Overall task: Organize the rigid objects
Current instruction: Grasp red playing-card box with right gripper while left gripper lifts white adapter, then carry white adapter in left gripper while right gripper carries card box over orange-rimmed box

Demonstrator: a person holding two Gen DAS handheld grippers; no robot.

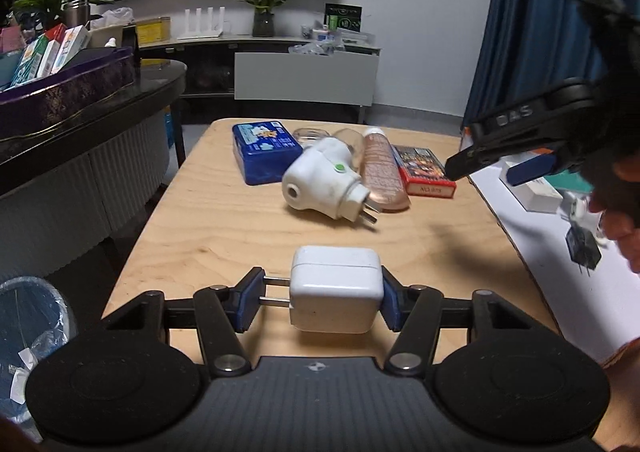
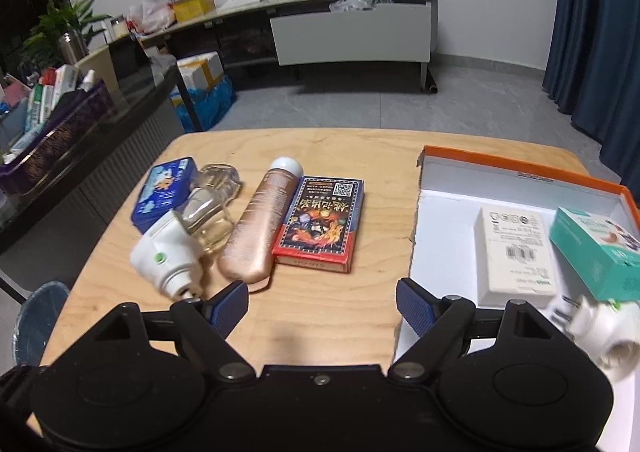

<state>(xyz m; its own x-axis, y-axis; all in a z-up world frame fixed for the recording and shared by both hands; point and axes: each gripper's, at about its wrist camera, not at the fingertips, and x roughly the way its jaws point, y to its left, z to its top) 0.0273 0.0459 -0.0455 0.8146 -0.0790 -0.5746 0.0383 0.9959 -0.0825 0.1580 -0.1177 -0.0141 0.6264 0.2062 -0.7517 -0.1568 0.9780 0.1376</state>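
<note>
Wooden table [image 1: 224,220], boxy white charger [image 1: 335,298].

The right tool [image 2: 320,308] hangs with jaws wide apart and nothing between them above the wooden tabletop [image 2: 380,156]; beyond lie a red card box [image 2: 320,226], a copper tube [image 2: 258,228] and a blue tin [image 2: 164,198]; an orange-rimmed box [image 2: 480,160] holds a white carton [image 2: 514,252].

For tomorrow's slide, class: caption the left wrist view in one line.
Left gripper clamps a white charger above the wooden table, ahead of a white plug-in device and blue tin.
</note>
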